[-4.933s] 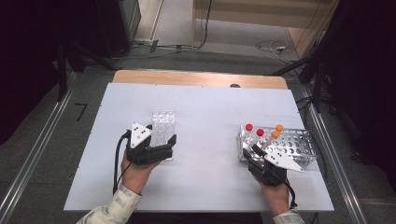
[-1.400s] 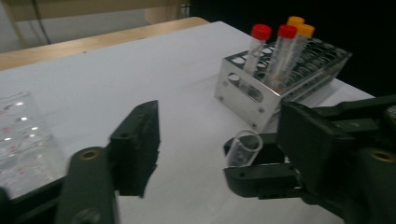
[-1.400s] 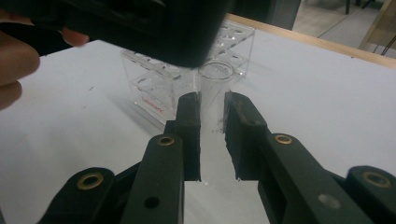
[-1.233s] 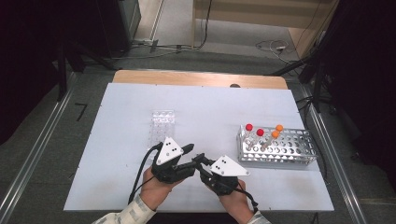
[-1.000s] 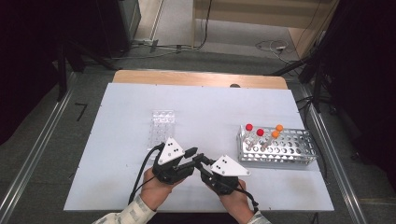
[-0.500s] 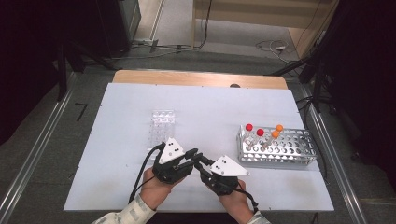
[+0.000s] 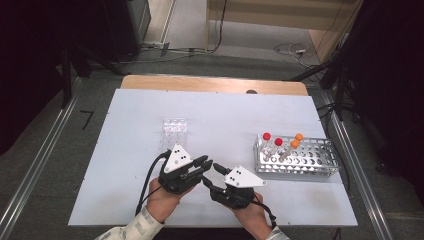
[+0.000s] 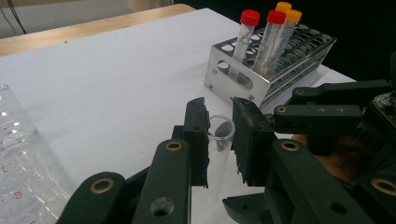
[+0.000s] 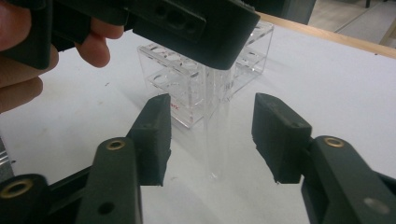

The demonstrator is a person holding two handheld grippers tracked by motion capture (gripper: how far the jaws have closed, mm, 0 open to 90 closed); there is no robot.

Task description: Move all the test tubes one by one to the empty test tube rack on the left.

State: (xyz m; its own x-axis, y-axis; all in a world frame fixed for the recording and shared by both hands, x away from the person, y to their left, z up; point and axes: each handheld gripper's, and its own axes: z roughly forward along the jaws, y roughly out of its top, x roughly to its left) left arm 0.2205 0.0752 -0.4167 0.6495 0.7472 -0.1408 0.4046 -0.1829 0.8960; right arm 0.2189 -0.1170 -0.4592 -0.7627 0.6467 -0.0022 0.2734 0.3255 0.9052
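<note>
Clear glass tube, uncapped, now sits pinched in my left tool, held between my two hands low over the counter. My right tool has just been opening; its jaws stand apart on either side of the tube without pressing it. I read that as the handover done, left hand now carrying. Count: one loose tube; four capped tubes in the metal rack, two red, two orange; one clear plastic rack, empty as far as I can tell.
</note>
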